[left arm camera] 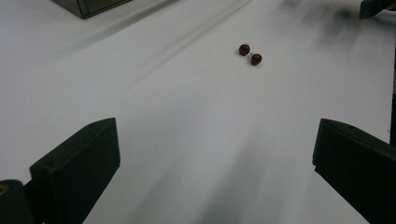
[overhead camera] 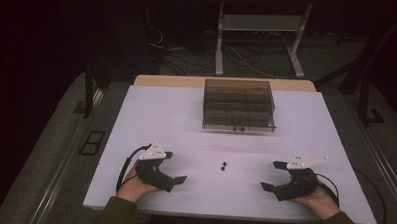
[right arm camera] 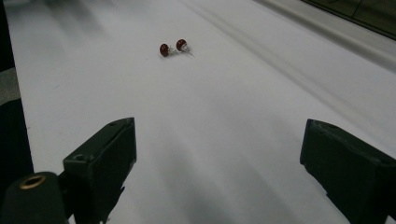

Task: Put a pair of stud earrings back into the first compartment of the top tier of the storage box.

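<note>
Two small dark red stud earrings (overhead camera: 224,166) lie side by side on the white table (overhead camera: 186,121), between my two hands. The left gripper view has the earrings (left arm camera: 250,54) ahead and to the right; in the right gripper view the earrings (right arm camera: 172,47) lie ahead and to the left, their metal posts visible. My left gripper (overhead camera: 175,167) rests open at the near left of the table, jaws wide apart and nothing between them. My right gripper (overhead camera: 271,175) rests open at the near right, also holding nothing. A smoky transparent compartment box (overhead camera: 239,104) stands at the table's far middle.
The box's corner (left arm camera: 88,5) shows at the top left of the left gripper view. Beyond the table, cables and a white frame (overhead camera: 261,39) stand on the dark floor. Bare white tabletop surrounds the earrings.
</note>
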